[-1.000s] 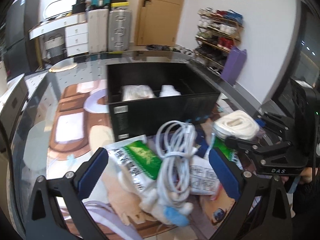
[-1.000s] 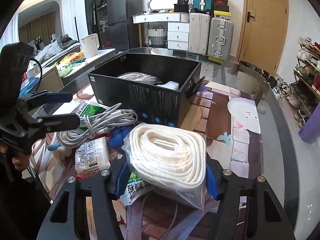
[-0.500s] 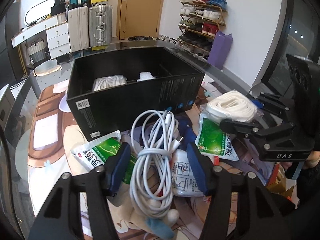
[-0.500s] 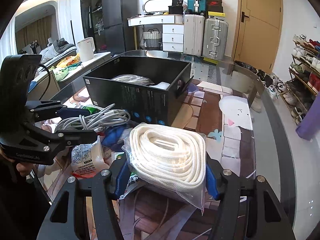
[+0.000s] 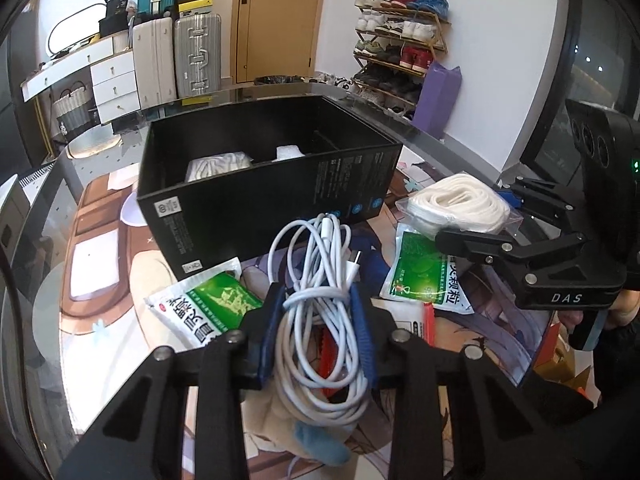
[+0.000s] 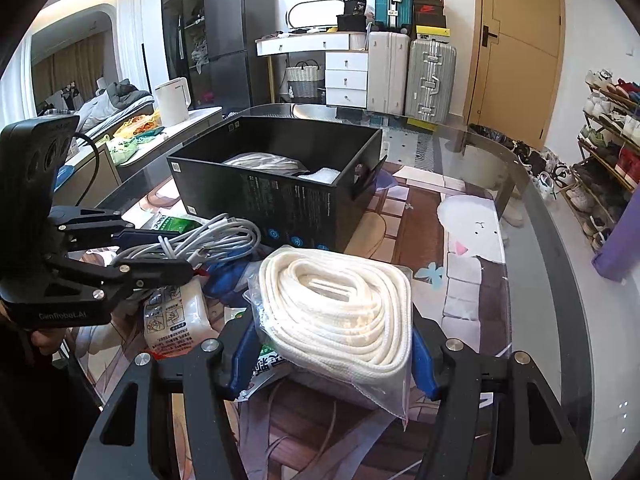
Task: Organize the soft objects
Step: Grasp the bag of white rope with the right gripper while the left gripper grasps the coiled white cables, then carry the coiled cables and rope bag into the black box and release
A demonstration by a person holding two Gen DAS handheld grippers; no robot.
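Observation:
My left gripper (image 5: 316, 300) is shut on a bundle of white cable (image 5: 320, 280), lifted a little above the table; it also shows in the right wrist view (image 6: 208, 240). My right gripper (image 6: 332, 336) is shut on a bag of coiled white rope (image 6: 340, 300), seen from the left wrist view (image 5: 460, 204) too. The black open box (image 5: 260, 196) stands just behind both and holds a white bundle (image 5: 218, 164) and a small white item (image 5: 288, 152).
Green-and-white sachets (image 5: 208, 304) (image 5: 428, 276), a white packet (image 6: 176, 316) and a plush toy (image 5: 316, 436) lie on the printed mat in front of the box. The glass table edge (image 6: 560, 280) curves on the right.
My left gripper has closed around the white cable bundle and raised it. My right gripper keeps hold of the rope bag, almost still.

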